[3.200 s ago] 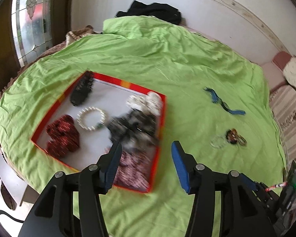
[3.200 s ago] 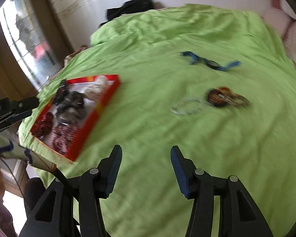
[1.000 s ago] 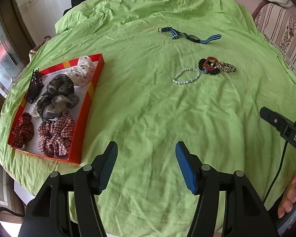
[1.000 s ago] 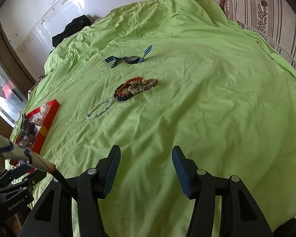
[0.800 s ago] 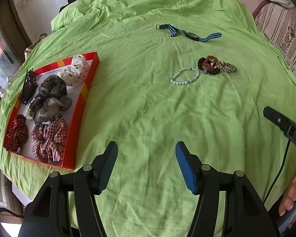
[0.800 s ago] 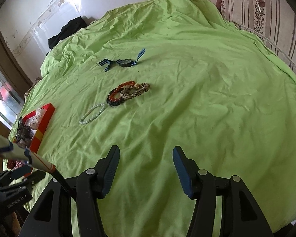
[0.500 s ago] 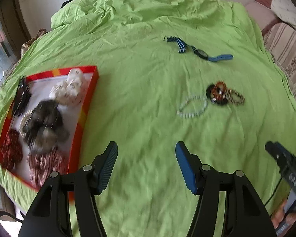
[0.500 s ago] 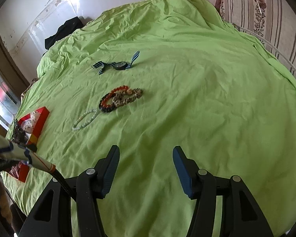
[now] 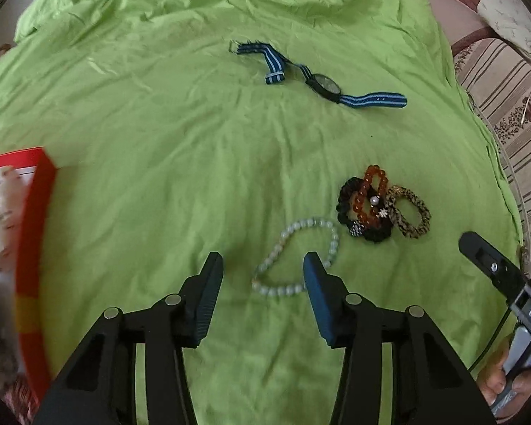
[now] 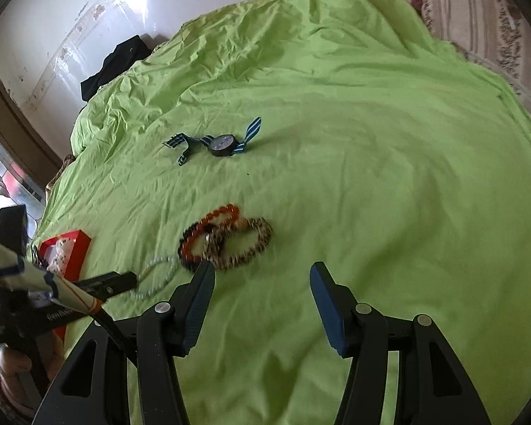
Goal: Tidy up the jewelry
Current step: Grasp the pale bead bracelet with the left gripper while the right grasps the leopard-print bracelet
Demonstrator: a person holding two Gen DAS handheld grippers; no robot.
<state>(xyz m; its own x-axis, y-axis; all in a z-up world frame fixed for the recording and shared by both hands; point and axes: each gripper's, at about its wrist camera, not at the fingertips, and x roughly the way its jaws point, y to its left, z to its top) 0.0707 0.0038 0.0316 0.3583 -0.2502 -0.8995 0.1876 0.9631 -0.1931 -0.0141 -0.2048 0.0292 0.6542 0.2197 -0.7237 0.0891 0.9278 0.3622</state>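
The left tool [image 9: 263, 265] is closing around the pale bead bracelet [image 9: 295, 256], lying on the green sheet [image 9: 159, 141]; pads not yet touching. Right tool [image 10: 262, 276] is open, empty. Risk: pads pinch sheet, dragging fabric.

A matt green cloth sheet [image 9: 159, 124] covers the bed, creased and soft. The pale bead bracelet [image 9: 293, 251] looks like glossy, translucent glass or stone; the orange bead bracelet [image 9: 366, 194] shines the same way. The black scrunchie [image 9: 375, 233] and the speckled hair tie [image 9: 416, 212] are fuzzy fabric. The watch [image 9: 324, 85] has a woven striped strap and a glossy dark face. The tray [image 9: 35, 191] rim looks like smooth red cardboard
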